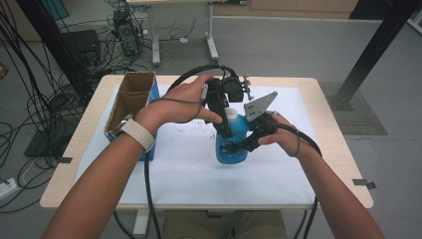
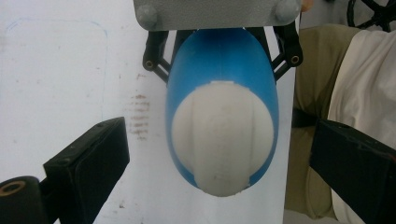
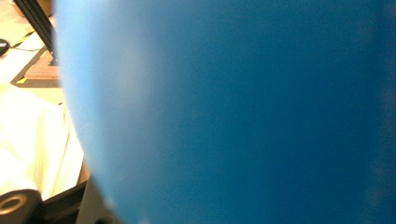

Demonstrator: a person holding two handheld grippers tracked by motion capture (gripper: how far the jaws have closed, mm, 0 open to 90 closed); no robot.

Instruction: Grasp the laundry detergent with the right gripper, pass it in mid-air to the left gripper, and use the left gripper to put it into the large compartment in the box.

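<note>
— On the left part of the light wooden table (image 1: 328, 149), what is standing near the work?

— An open brown cardboard box with blue sides (image 1: 130, 99) is standing there, well apart from the bottle. A white sheet (image 1: 189, 174) is covering the middle of the table, and small dark crumbs are lying on it. Behind the table, black cables and a grey desk frame (image 1: 157, 45) are sitting on the floor.

— Is something getting in the way of the bottle?

— The left gripper (image 1: 222, 117) and the person's left hand (image 1: 186, 102) are covering its upper part in the high view. The grey three-cornered plate (image 1: 259, 106) of the right gripper (image 1: 244, 145) is standing just beside it.

— Can you read any brand or label?

— No, I cannot make out any writing on it.

— How is the bottle looking?

— The blue plastic bottle with a white ribbed cap (image 1: 232, 142) is being held upright over the middle of the sheet. Whether its bottom is touching the sheet, I cannot tell.

— And the grippers?

— The right gripper is clamping the body of the bottle from the side. The jaws of the left gripper are standing wide apart on both sides of the cap (image 2: 222, 137), not touching it.
</note>
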